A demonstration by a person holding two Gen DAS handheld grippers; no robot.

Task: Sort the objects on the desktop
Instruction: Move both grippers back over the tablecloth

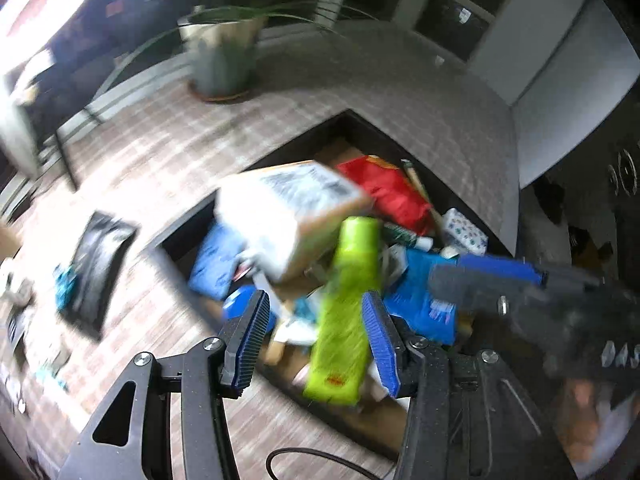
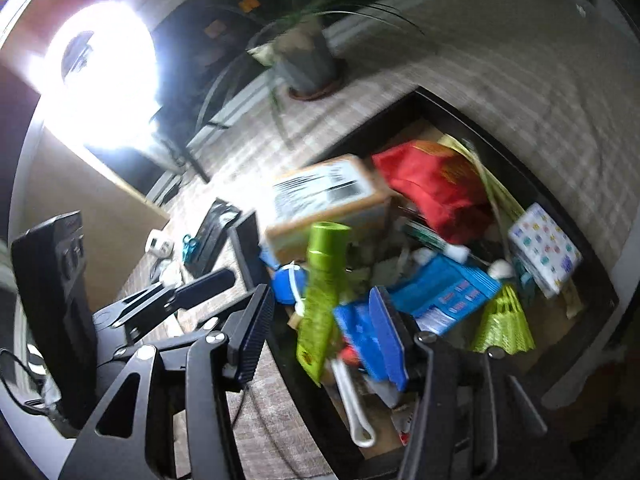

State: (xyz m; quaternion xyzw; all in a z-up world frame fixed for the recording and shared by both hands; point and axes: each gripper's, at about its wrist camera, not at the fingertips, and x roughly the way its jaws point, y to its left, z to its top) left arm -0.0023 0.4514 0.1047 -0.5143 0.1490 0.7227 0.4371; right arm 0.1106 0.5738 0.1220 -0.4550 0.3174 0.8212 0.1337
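Observation:
A lime-green tube [image 1: 348,308] hangs blurred between the open jaws of my left gripper [image 1: 316,320], over a black storage box [image 1: 280,156] full of items; no pad touches it. It also shows in the right wrist view [image 2: 324,292], between the open jaws of my right gripper [image 2: 320,328], also not gripped. The box [image 2: 560,204] holds a cardboard carton [image 1: 288,216], a red bag [image 1: 392,192], blue packets [image 1: 424,300] and a dotted white box [image 2: 544,252]. My right gripper shows at the right of the left view [image 1: 496,276].
A potted plant [image 1: 220,52] stands on the checked tablecloth [image 1: 160,148] behind the box. A black pouch [image 1: 96,264] and small loose items lie on the table to the left. A bright lamp [image 2: 104,76] glares at the left of the right wrist view.

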